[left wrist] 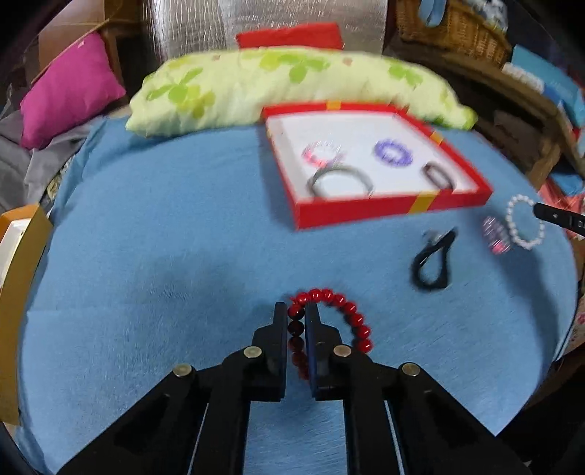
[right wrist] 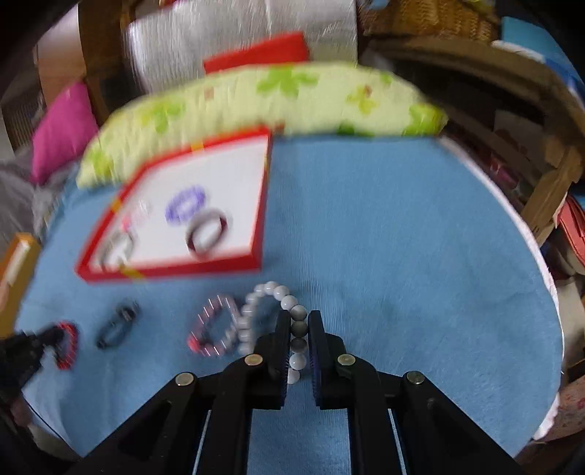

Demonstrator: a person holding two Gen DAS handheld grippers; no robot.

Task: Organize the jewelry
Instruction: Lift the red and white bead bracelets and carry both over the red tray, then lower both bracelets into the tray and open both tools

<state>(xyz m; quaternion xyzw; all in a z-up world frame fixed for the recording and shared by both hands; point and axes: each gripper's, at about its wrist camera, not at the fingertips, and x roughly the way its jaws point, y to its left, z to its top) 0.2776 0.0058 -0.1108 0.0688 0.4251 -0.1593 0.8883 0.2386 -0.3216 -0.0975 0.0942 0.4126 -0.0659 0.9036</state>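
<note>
My left gripper (left wrist: pixel 296 310) is shut on a red bead bracelet (left wrist: pixel 351 318) over the blue cloth (left wrist: pixel 164 255). My right gripper (right wrist: pixel 297 319) is shut on a white pearl bracelet (right wrist: pixel 263 292). A red box (left wrist: pixel 387 208) with a white floor holds a clear-pink bracelet (left wrist: pixel 321 151), a purple bracelet (left wrist: pixel 393 151), a grey bangle (left wrist: pixel 342 179) and a dark ring-shaped bangle (left wrist: pixel 437 175). On the cloth lie a black hair tie (left wrist: pixel 433 261) and a pink sparkly bracelet (right wrist: pixel 214 329). The box also shows in the right wrist view (right wrist: pixel 175 270).
A green floral pillow (left wrist: pixel 278 84) lies behind the box. A pink cushion (left wrist: pixel 69 91) is at the far left, a red lid (left wrist: pixel 289 34) behind the pillow, a wicker basket (left wrist: pixel 457 29) at the back right. An orange-edged box (left wrist: pixel 22 255) stands at the cloth's left edge.
</note>
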